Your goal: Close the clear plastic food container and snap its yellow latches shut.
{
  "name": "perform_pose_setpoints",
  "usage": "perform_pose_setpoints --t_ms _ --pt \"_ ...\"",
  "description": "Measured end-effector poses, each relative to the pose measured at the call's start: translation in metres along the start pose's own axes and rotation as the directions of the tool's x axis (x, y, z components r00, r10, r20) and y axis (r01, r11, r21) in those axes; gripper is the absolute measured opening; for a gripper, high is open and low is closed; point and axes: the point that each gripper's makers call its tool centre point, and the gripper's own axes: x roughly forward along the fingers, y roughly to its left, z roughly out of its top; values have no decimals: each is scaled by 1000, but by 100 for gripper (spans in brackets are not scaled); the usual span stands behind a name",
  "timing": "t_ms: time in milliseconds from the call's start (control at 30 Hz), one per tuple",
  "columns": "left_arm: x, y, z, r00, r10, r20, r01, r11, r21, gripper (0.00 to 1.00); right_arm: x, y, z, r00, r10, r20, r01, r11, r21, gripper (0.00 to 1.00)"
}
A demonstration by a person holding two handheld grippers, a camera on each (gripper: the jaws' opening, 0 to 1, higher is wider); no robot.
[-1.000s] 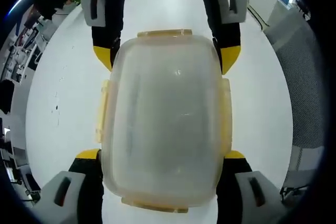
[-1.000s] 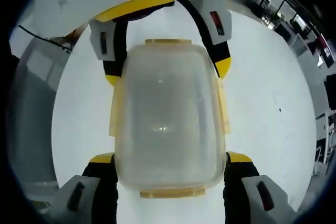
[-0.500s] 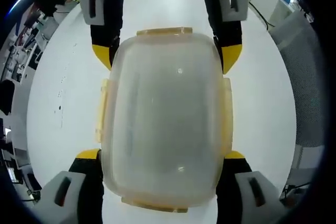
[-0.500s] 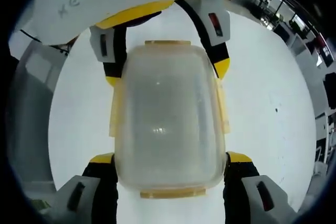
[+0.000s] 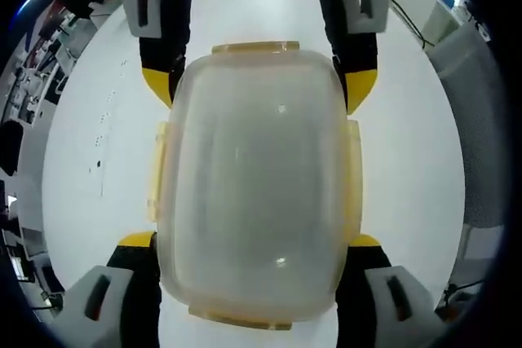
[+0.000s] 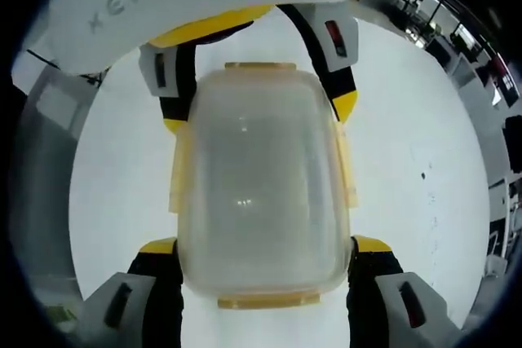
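Where the left gripper view begins at its lower edge, the left gripper [image 5: 251, 242] has its two yellow-tipped fingers [image 5: 137, 244] spread wide, one on each flank of the clear plastic food container [image 5: 254, 181], their tips against its near corners, so the gripper grasps the box by that end. The lid is down over the box, and the yellow latches [image 5: 155, 173] lie flat along the long sides and both ends, though whether they have snapped home cannot be told. Beyond the far end, the right gripper [image 5: 259, 91] comes in from the top of this view, its fingers equally wide and pressing the far corners.

In the right gripper view the same hold shows reversed: the right gripper [image 6: 265, 246] brackets the near end of the container [image 6: 259, 181] with its fingers [image 6: 371, 246] spread to the box's width and touching it, and the left gripper [image 6: 259, 112] clasps the far end.

The container rests between the two on a plain white surface [image 5: 98, 103], with bare room on either long side. Farther off, past the surface's edge, are dim office furniture [image 6: 444, 34] and a grey panel [image 6: 41, 177], too blurred to detail.
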Motion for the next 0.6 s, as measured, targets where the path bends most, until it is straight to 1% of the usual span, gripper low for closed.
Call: perform_pose_setpoints --t_ms 133,433,600 --pt "0 2 0 1000 4 3 -3 1000 -17 90 1 -3 1 1000 3 5 -3 1000 -13 84" --pt "0 3 1 1000 4 11 -4 1000 -21 90 -1 -3 0 1000 -2 7 2 1000 -24 84" --pt "-1 4 1 1000 4 18 -4 1000 -17 90 0 -4 0 1000 6 -22 -7 1000 -27 84"
